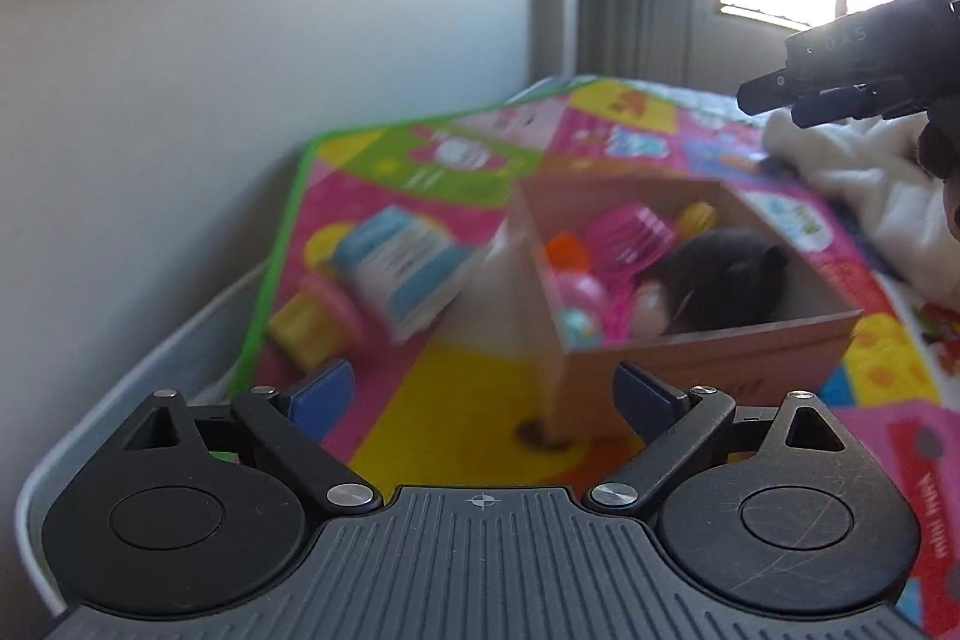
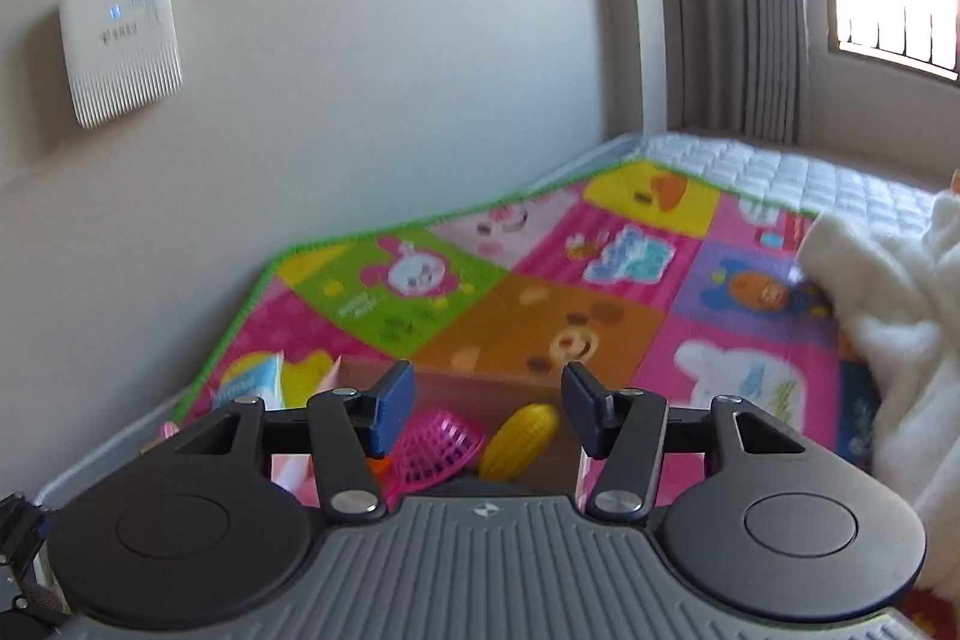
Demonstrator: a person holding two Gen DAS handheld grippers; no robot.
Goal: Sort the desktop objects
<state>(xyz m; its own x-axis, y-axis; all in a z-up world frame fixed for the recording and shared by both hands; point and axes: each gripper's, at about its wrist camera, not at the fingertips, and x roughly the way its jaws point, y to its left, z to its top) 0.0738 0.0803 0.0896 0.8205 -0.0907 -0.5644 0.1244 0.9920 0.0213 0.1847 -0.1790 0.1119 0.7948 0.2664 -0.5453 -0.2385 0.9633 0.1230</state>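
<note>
Sorting looks well along, as we judge it: one cardboard box [image 1: 690,292] stands on the colourful play mat [image 1: 456,388] spread over a mattress, well in from the mat's wall-side edge, and it already holds a jumble of toys. We can pick out one pink plastic basket [image 1: 630,238], one yellow toy corn [image 2: 521,441], an orange piece, a dark rounded thing [image 1: 729,274] and some pastel balls; blur keeps us from an exact count.

Outside the box we count two things left on the mat: a blue-and-white carton [image 1: 399,274] tipped over, and a pink-lidded yellow jar [image 1: 315,319] touching it, both between the box and the mat's green-trimmed edge by the wall. They are likely next to be gathered.

Our left gripper [image 1: 483,394] hangs above the mat near the box's closest corner, jaws spread wide with nothing between them. Our right gripper [image 2: 487,403] hovers over the box, jaws parted and also empty, the basket and corn lying below it inside. A white fleece blanket [image 2: 888,316] is heaped at the mat's far side.
</note>
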